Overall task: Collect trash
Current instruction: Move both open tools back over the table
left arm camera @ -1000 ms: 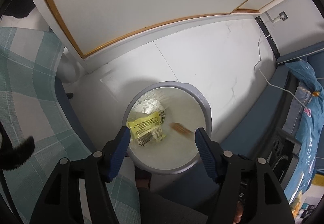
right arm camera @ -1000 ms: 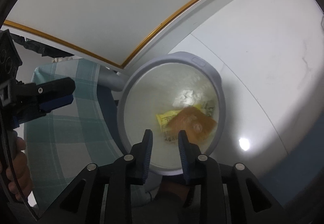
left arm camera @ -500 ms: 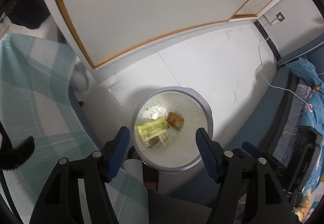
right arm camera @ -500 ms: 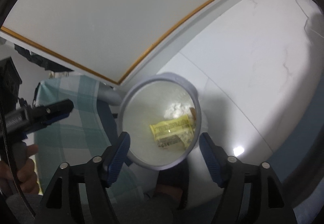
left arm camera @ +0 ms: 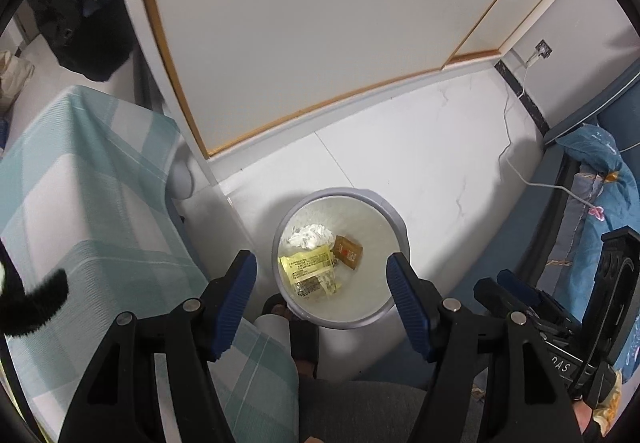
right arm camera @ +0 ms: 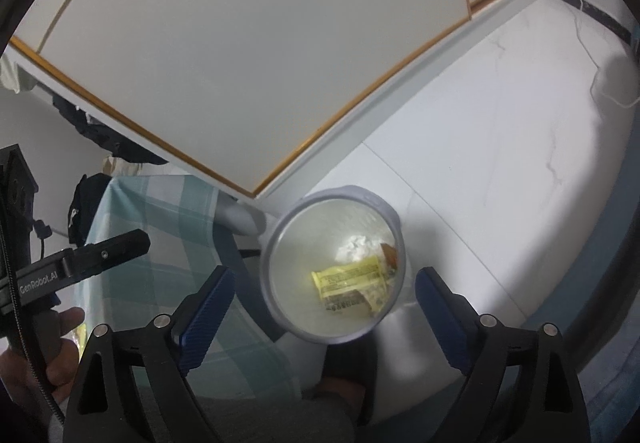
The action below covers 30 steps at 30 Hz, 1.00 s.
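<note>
In the left wrist view the left hand-held gripper [left arm camera: 322, 279] stands moderately wide at the bottom of the frame, its blue pads apart and nothing between them; seen through the gap, low and centre in the frame, is a round grey waste bin [left arm camera: 394, 221] on the white floor [left arm camera: 420, 147]; inside it lie a crumpled white tissue [left arm camera: 310, 237] toward the upper left of the bin, a yellow wrapper [left arm camera: 308, 265] below it, and a small brown packet [left arm camera: 349, 251] to the right, touching or just beside the other two; a pale green checked cloth [left arm camera: 80, 203] fills the left side of the frame, a white cable [left arm camera: 516, 167] trails across the floor at the right, and blue patterned bedding [left arm camera: 600, 171] shows at the right edge; in the right wrist view the right hand-held gripper [right arm camera: 324, 307] is at the bottom of the frame, its jaws opening and already wide, with nothing between the pads; the same waste bin [right arm camera: 276, 243] sits just above and between them in the picture, the yellow wrapper [right arm camera: 346, 277] plain in its lower part, the tissue [right arm camera: 356, 245] above it, the brown packet [right arm camera: 390, 255] only partly seen against the bin's right wall; at the left edge a person's hand [right arm camera: 48, 343] grips the other device's handle.
</note>
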{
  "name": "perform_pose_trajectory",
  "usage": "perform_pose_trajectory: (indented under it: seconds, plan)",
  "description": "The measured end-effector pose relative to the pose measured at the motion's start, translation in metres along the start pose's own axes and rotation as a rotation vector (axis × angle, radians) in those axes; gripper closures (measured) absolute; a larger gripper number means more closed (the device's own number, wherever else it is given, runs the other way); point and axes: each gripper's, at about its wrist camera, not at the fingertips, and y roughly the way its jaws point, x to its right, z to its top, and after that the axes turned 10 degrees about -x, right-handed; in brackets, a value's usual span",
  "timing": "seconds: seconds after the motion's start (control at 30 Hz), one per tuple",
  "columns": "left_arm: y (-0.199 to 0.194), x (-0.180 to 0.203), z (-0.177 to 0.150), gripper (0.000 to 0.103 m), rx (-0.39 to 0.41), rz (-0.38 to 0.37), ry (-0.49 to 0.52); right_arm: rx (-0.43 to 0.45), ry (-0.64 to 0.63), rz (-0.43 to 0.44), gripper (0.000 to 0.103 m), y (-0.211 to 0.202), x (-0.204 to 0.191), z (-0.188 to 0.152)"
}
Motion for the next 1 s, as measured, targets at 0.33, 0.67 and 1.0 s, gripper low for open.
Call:
perform_pose_trajectory:
  seconds: [0.33,0.67,1.0]
  plan:
    - [-0.056,-0.023,-0.025,0.039,0.139,-0.007,-0.059,0.086,-0.076,-0.008,0.006,-0.038,-0.039,-0.013]
    - [-0.119,-0.069,-0.06,0.03,0.313,0.005,-0.147,0.208,-0.275,-0.064,0.006,-0.082,-0.113,-0.032]
    - [-0.182,-0.136,-0.112,0.012,0.49,0.07,-0.273,0.265,-0.421,0.024,0.004,-0.098,-0.207,-0.066]
